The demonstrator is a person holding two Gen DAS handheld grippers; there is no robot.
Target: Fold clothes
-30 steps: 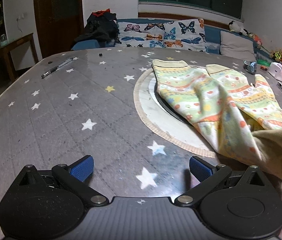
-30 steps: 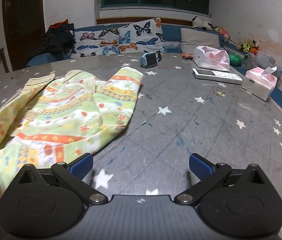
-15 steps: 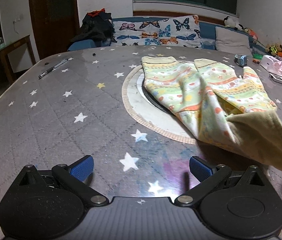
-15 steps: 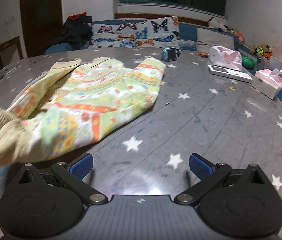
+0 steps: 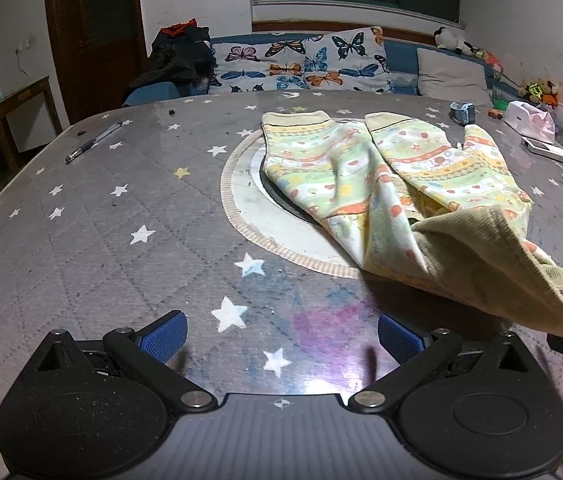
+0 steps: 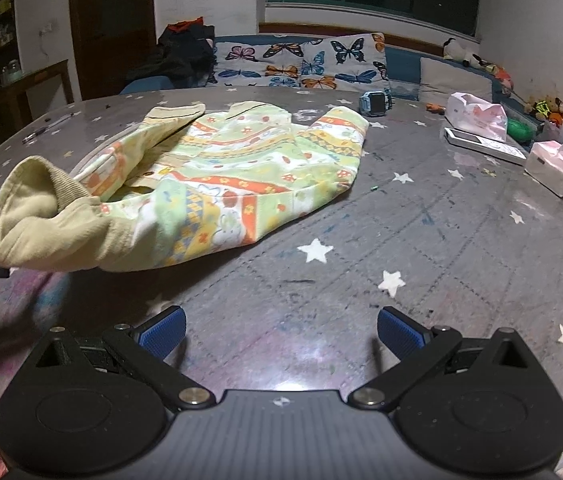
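The left hand-held gripper [image 5: 281, 336] hangs low over the table [image 5: 93, 240], its two blue-padded fingers [image 5: 163, 336] spread wide apart with nothing between them; only the grey, star-printed table cover shows in the gap. The right hand-held gripper [image 6: 281, 332] is the same: fingers [image 6: 399, 334] well apart, empty, above bare cover near the table's front edge.

The garment [image 6: 225, 176], a pair of small trousers printed in green, yellow and orange bands, lies across the middle of the table. Its two leg cuffs point toward the far side and lie flat, partly over a round pale mat [image 5: 277, 220] with a woven border. The plain khaki waistband [image 5: 493, 264] is raised off the table and tilts toward the cameras, open like a mouth in the right wrist view. Neither pair of fingers touches it. In the left wrist view the waistband ends at the right edge above a dark piece of equipment; what lifts it cannot be told.

A pen [image 5: 93, 142] lies near the far left edge. On the right side sit a blue watch [image 6: 375, 101], a white remote [image 6: 485, 146] and two pink tissue packs [image 6: 477, 116]. A sofa with butterfly cushions [image 5: 301, 64] stands behind the table.
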